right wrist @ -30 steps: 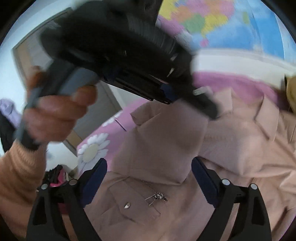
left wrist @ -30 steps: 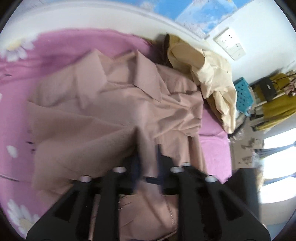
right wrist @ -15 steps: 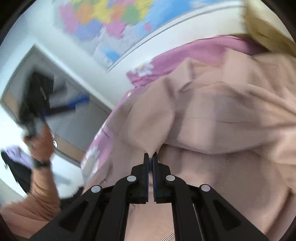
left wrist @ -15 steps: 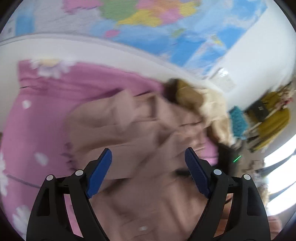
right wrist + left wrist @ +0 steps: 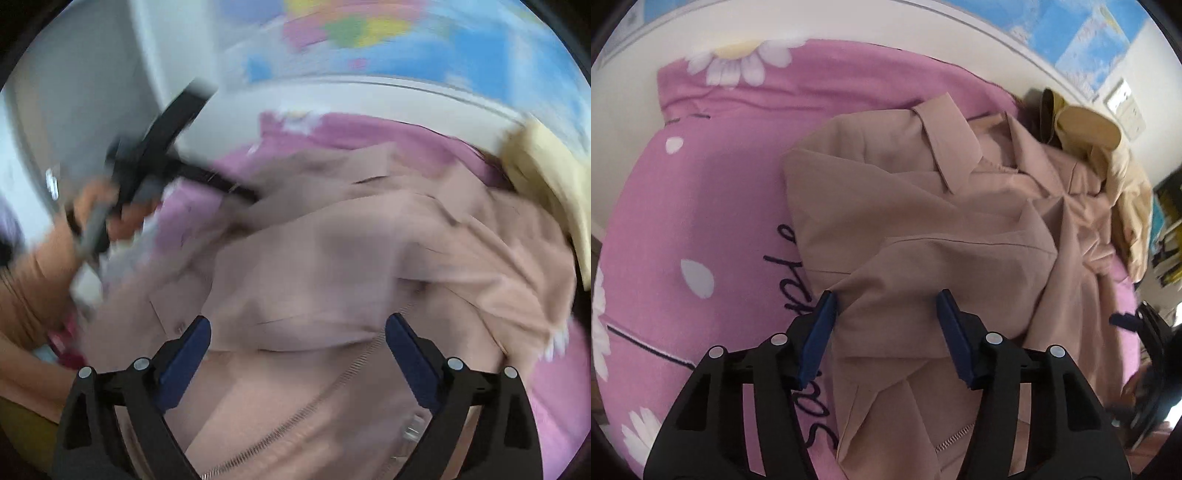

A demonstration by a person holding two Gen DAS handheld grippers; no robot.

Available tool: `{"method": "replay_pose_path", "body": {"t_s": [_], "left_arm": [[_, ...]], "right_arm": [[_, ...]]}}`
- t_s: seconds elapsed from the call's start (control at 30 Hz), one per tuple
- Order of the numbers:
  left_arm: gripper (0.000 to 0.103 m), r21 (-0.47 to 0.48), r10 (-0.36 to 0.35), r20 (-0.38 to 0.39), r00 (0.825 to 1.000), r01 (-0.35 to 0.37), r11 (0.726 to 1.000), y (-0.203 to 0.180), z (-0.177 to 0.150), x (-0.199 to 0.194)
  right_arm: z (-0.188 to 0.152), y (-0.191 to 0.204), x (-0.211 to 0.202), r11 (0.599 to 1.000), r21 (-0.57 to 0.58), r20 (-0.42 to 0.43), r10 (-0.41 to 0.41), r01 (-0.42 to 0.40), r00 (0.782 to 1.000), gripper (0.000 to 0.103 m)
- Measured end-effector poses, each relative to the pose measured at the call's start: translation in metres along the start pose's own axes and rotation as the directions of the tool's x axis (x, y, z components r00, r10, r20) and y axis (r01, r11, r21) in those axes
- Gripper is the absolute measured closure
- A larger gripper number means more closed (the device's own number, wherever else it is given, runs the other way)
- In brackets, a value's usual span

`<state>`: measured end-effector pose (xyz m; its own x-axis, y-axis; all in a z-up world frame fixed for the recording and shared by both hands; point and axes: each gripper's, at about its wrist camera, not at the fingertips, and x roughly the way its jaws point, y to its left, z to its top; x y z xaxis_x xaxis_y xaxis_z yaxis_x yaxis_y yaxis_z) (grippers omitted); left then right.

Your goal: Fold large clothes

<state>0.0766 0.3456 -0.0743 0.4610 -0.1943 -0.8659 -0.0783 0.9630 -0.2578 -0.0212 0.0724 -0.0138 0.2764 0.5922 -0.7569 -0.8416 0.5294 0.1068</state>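
Observation:
A dusty-pink zip jacket point(image 5: 923, 229) lies rumpled on a pink daisy-print bedspread point(image 5: 713, 206), collar toward the wall, one sleeve folded across its front. My left gripper point(image 5: 886, 314) is open and empty, its jaws standing either side of the folded sleeve. In the blurred right wrist view the same jacket point(image 5: 332, 266) fills the middle, its zipper point(image 5: 314, 402) running toward the camera. My right gripper point(image 5: 297, 332) is open and empty just above the jacket's front. The left gripper point(image 5: 155, 155) and the hand holding it show at the left of that view.
A cream-yellow garment point(image 5: 1108, 162) is heaped at the far right of the bed, against the white wall point(image 5: 849, 22) with a world map. The bed's left edge point(image 5: 613, 206) drops away. Shelves and clutter point(image 5: 1167, 236) stand right of the bed.
My left gripper let go of the jacket a second ago and now hovers open over the folded sleeve. My right gripper, shut half a second ago, has opened and swung toward the bed's head.

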Motion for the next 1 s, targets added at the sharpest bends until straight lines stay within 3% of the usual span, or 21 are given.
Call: {"method": "replay_pose_path", "body": {"t_s": [0.1, 0.13, 0.17, 0.2, 0.23, 0.27, 0.33, 0.47, 0.53, 0.6, 0.7, 0.73, 0.8, 0.9, 0.93, 1.0], "left_arm": [[0.047, 0.032, 0.032, 0.009, 0.999, -0.032, 0.999, -0.008, 0.000, 0.000], [0.047, 0.038, 0.037, 0.012, 0.999, -0.038, 0.999, -0.009, -0.001, -0.001], [0.047, 0.042, 0.041, 0.015, 0.999, -0.042, 0.998, -0.010, -0.002, -0.001], [0.047, 0.043, 0.041, 0.016, 0.999, -0.041, 0.998, -0.009, -0.002, -0.002], [0.047, 0.042, 0.039, 0.017, 0.999, -0.040, 0.998, -0.009, -0.003, -0.003], [0.047, 0.044, 0.038, 0.020, 0.999, -0.039, 0.998, -0.009, -0.004, -0.005], [0.046, 0.049, 0.042, 0.029, 0.999, -0.044, 0.998, -0.009, -0.005, -0.009], [0.046, 0.087, 0.028, 0.065, 0.998, -0.033, 0.996, -0.016, -0.006, -0.018], [0.046, 0.105, 0.020, 0.078, 0.997, -0.028, 0.994, -0.023, -0.005, -0.020], [0.046, 0.128, 0.019, 0.072, 0.997, -0.028, 0.991, -0.031, -0.006, -0.014], [0.039, 0.191, 0.058, 0.044, 0.997, -0.066, 0.979, -0.044, -0.011, 0.002], [0.037, 0.210, 0.078, 0.036, 0.996, -0.083, 0.974, -0.046, -0.014, 0.007], [0.036, 0.229, 0.105, 0.018, 0.994, -0.106, 0.968, -0.047, -0.018, 0.012], [0.036, 0.192, 0.107, 0.011, 0.994, -0.108, 0.975, -0.036, -0.018, 0.007], [0.033, 0.182, 0.106, 0.019, 0.994, -0.108, 0.977, -0.033, -0.018, 0.004], [0.023, 0.160, 0.144, 0.039, 0.989, -0.148, 0.976, -0.027, -0.015, 0.000]], "right_arm": [[0.000, 0.033, 0.036, 0.984, -0.153, -0.058, -0.103, 0.093, 0.993, 0.011], [-0.001, 0.037, 0.042, 0.975, -0.186, -0.057, -0.133, 0.120, 0.989, 0.021], [-0.001, 0.036, 0.050, 0.967, -0.205, -0.075, -0.167, 0.149, 0.983, 0.045], [0.001, 0.027, 0.053, 0.976, -0.169, -0.104, -0.154, 0.135, 0.983, 0.060], [0.005, 0.016, 0.050, 0.989, -0.111, -0.105, -0.112, 0.100, 0.988, 0.089], [0.010, -0.004, 0.039, 0.999, -0.012, -0.078, -0.038, 0.038, 0.996, 0.097], [0.017, -0.043, 0.007, 0.992, 0.127, 0.009, -0.030, 0.029, 1.000, 0.098], [0.010, -0.128, -0.062, 0.940, 0.340, 0.166, -0.082, 0.021, 0.983, 0.098], [-0.003, -0.160, -0.075, 0.910, 0.414, 0.179, -0.091, 0.009, 0.980, 0.097], [-0.022, -0.182, -0.072, 0.884, 0.467, 0.134, -0.091, 0.018, 0.987, 0.094], [-0.049, -0.203, -0.054, 0.858, 0.514, 0.054, -0.058, 0.022, 0.997, 0.068], [-0.059, -0.203, -0.047, 0.846, 0.532, 0.022, -0.050, 0.030, 0.999, 0.052], [-0.074, -0.211, -0.052, 0.826, 0.562, 0.027, -0.059, 0.033, 0.998, 0.046], [-0.076, -0.210, -0.071, 0.810, 0.586, 0.118, -0.072, -0.011, 0.990, 0.032], [-0.074, -0.208, -0.075, 0.813, 0.582, 0.136, -0.083, -0.011, 0.987, 0.022], [-0.069, -0.208, -0.076, 0.825, 0.565, 0.136, -0.113, 0.017, 0.984, 0.021]]}}
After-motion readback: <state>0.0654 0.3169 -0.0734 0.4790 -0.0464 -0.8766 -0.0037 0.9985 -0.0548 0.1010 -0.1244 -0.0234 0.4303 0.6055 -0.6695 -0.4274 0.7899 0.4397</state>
